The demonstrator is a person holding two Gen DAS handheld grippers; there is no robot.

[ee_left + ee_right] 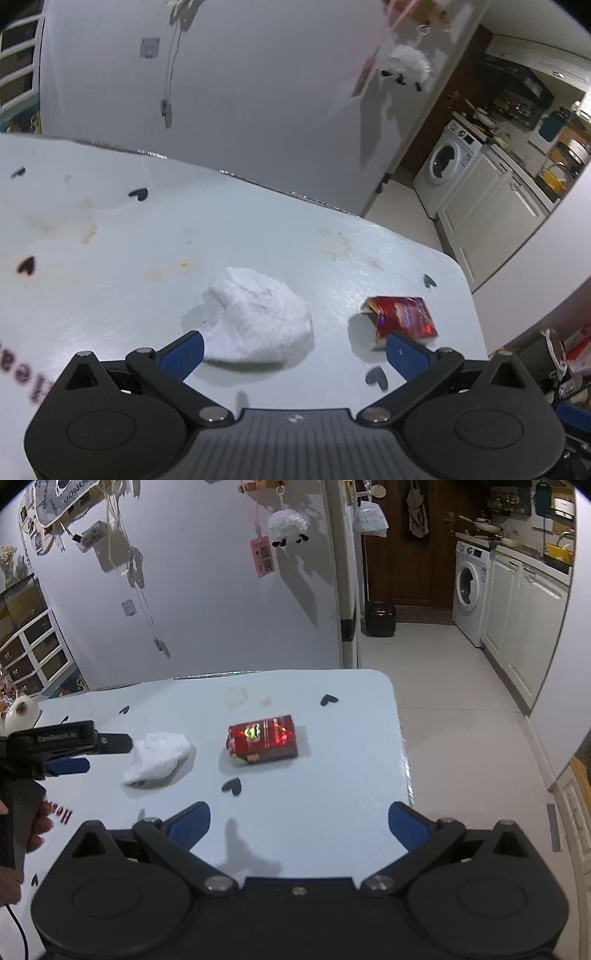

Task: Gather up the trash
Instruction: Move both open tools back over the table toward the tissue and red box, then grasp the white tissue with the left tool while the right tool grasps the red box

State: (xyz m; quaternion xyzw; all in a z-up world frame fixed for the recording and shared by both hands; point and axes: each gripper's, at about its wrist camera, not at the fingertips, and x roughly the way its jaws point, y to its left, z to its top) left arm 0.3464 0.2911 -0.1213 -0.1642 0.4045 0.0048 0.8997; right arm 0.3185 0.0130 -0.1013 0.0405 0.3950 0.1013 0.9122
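A crumpled white tissue (258, 317) lies on the pale blue table (110, 266), just ahead of my left gripper (295, 345), which is open with the tissue's near edge between its blue fingers. A red foil wrapper (400, 315) lies to the right, touching the tip of the right finger in that view. From the right wrist, the tissue (159, 757) and the red wrapper (264, 740) sit side by side mid-table. My right gripper (299, 821) is open and empty, well short of the wrapper. The left gripper (107, 753) shows at the left, beside the tissue.
The table (332, 775) ends at a rounded right corner with open floor beyond. A white wall with hanging items (284, 524) stands behind. A washing machine (469, 590) and cabinets are at the far right. A hand (40, 827) holds the left tool.
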